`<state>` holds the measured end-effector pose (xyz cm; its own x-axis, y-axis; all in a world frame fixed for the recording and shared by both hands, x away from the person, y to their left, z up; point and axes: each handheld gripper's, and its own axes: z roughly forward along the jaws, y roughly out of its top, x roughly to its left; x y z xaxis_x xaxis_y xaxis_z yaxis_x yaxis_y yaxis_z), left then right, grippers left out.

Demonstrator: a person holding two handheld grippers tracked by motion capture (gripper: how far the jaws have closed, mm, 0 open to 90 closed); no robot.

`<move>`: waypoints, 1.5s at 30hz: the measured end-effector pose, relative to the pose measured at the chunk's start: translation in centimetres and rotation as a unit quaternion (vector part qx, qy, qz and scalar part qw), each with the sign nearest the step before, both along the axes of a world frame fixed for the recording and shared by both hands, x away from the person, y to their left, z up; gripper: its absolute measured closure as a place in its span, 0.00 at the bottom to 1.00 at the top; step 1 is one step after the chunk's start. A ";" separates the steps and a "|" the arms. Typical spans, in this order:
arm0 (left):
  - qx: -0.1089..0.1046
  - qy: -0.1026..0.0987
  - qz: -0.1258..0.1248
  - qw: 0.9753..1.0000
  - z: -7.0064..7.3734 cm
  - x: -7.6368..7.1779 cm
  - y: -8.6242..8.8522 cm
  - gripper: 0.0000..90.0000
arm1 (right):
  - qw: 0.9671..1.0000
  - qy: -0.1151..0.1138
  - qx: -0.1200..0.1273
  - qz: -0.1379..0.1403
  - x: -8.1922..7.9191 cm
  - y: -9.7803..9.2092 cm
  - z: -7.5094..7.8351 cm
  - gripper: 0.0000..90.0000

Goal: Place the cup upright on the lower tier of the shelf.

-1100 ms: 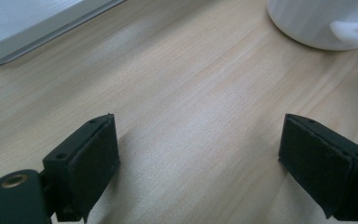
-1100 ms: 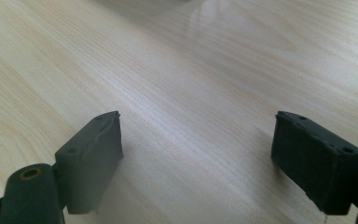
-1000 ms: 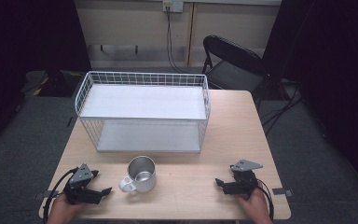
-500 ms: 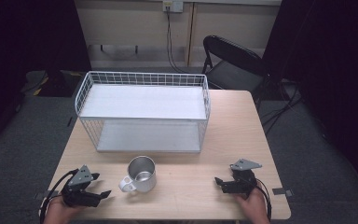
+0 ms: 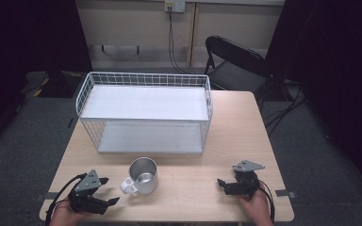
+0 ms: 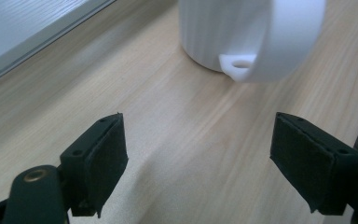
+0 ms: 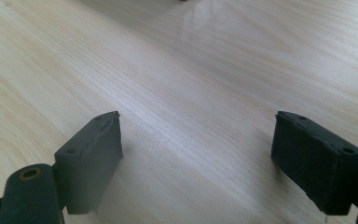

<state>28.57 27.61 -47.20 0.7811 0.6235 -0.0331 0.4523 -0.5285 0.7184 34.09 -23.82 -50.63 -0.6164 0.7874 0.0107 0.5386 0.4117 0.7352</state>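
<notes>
A white mug (image 5: 142,176) with a shiny metal inside stands upright near the table's front edge, its handle (image 5: 127,186) turned to the front left. My left gripper (image 5: 110,190) lies low just left of that handle, open, with nothing between its jaws. In the left gripper view the mug (image 6: 219,32) and its handle (image 6: 284,46) stand close ahead of the open left gripper (image 6: 198,163). My right gripper (image 5: 221,186) rests at the front right, open and pointing left toward the mug. In the right gripper view the right gripper (image 7: 198,158) has bare wood between its jaws.
A white wire rack (image 5: 143,113) with two shelves stands across the middle and back of the wooden table (image 5: 245,136). A black folding chair (image 5: 235,61) stands behind the table's far right corner. Bare wood lies between the mug and the right gripper.
The left gripper has edged slightly right, toward the mug's handle. The right gripper and the mug have hardly moved.
</notes>
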 end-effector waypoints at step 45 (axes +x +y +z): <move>-0.040 -0.003 0.037 0.999 1.5 0.6 -2.9 0.23 | 1.000 0.000 -0.001 -0.001 0.0 0.0 0.0 0.17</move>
<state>29.15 24.67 -45.66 0.7338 0.6746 -0.0807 0.4836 -0.4352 0.7594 34.09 -23.82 -50.63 -0.6156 0.7880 0.0093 0.5388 0.4122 0.7347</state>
